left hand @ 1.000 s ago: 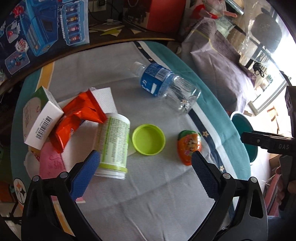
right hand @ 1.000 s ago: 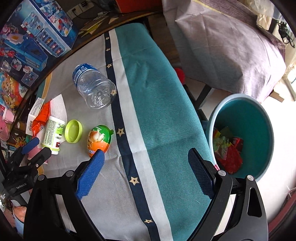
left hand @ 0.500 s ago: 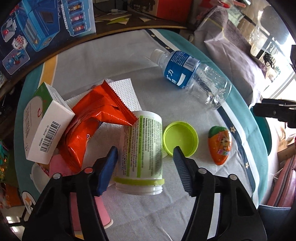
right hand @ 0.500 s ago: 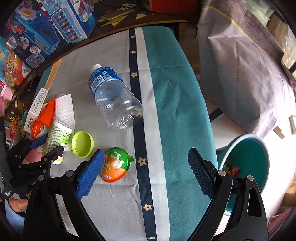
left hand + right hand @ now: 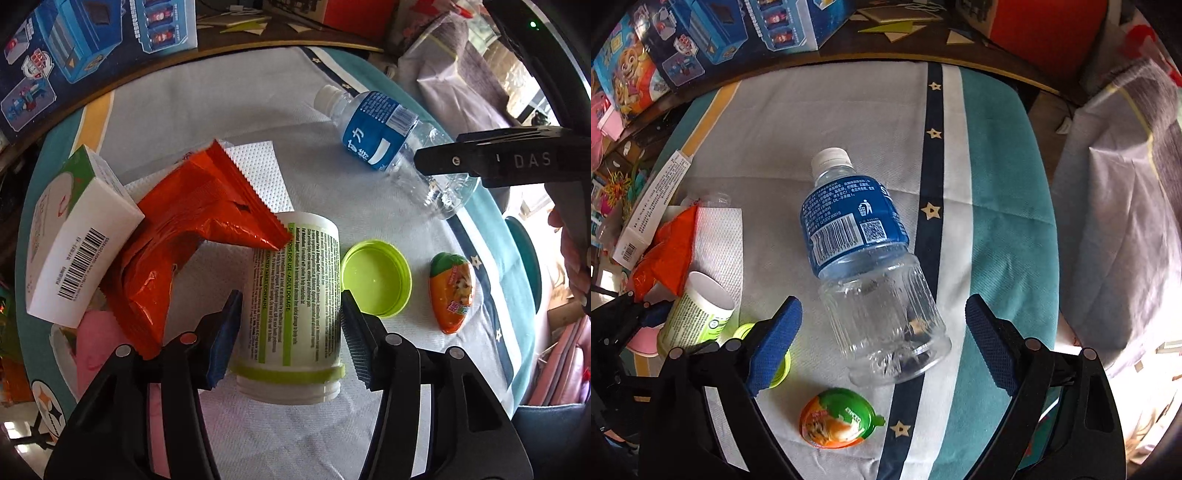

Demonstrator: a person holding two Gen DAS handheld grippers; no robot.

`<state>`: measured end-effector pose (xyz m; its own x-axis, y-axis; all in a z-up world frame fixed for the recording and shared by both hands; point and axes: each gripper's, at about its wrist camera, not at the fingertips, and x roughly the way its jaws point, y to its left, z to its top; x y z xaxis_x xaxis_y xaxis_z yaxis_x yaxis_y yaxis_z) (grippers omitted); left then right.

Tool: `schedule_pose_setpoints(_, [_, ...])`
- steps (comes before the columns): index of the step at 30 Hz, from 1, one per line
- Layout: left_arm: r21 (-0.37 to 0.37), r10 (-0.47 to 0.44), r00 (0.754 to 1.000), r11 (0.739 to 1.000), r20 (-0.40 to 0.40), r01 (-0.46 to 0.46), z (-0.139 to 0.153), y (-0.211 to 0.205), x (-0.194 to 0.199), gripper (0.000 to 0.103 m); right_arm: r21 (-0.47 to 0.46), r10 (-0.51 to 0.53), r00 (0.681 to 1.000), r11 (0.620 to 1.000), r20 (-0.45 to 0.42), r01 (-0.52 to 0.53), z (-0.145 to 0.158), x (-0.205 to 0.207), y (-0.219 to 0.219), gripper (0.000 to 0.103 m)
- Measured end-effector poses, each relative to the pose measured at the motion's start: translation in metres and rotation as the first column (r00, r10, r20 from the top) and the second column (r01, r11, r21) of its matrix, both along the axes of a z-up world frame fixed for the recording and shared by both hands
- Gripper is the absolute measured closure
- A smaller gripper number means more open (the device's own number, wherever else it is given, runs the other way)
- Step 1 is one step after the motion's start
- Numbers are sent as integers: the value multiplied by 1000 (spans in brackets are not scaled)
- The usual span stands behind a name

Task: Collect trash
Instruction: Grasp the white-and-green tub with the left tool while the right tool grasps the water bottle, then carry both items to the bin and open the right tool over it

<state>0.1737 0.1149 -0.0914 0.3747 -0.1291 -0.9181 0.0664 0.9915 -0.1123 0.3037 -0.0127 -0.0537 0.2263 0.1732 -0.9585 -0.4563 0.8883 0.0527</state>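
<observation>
A white jar (image 5: 295, 288) with a green-printed label lies on its side on the table, open mouth toward me. My left gripper (image 5: 291, 332) straddles it, blue pads against both sides, and its jaws are opening slightly with the jar between them. The jar's green lid (image 5: 376, 277) lies just to the right, and beyond it an orange jelly cup (image 5: 452, 291). A clear bottle (image 5: 864, 251) with a blue label lies flat. My right gripper (image 5: 882, 339) hovers open over its lower half, fingers wide on either side without touching.
An orange wrapper (image 5: 184, 240), a white paper towel (image 5: 258, 166), a white barcoded box (image 5: 74, 240) and a pink cup (image 5: 96, 343) crowd the left. A teal bin (image 5: 524, 258) stands off the table's right edge. Toy boxes (image 5: 92, 48) line the back, and a grey-covered bundle (image 5: 1119, 221) sits right.
My left gripper came down from wide open and closed around the white jar. My right gripper swung left from over the teal bin to above the bottle, rolling as it went.
</observation>
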Motion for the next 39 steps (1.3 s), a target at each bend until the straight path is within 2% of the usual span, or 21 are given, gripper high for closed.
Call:
schedule_pose_setpoints(2, [-2,8,1000,1000,-18,-8,-6,0,4,48,-20,20,1000,1000,-13,-20,-9,6,6,21])
schedule_pose_setpoints(8, [-1,4,1000,1000,-7,-4,-6,-6,8,48,-40,49,998,998,-30,-50,-23,11,16,22])
schedule_pose_setpoints(9, [2,2,1000,1000,-4,-2,-6,-7,8,50,-43,51,998,998,-28,-52,-24,11,17,26])
schedule_pose_setpoints(10, [7,1,1000,1000,-1,-1,-5,-8,8,52,-43,53,998,998,-27,-54,-25,10,16,37])
schedule_pose_setpoints(14, [18,-6,999,1000,33,5,4,-14,4,52,8,30,999,1000,-32,-30,-17,1,7,38])
schedule_pose_setpoints(22, [7,9,991,1000,137,-10,45,-19,-13,52,111,-60,998,992,0,60,17,-30,-36,41])
schedule_pose_setpoints(26, [-5,6,987,1000,162,-5,60,-29,-22,52,164,-91,996,982,-11,92,27,-47,-55,41])
schedule_pose_setpoints(32, [-32,-41,984,998,176,47,73,-57,-33,52,271,-154,988,951,-11,151,49,-73,-90,41])
schedule_pose_setpoints(39, [-64,-147,972,985,182,160,80,-111,-33,52,323,-296,955,903,-10,283,65,-107,-172,41])
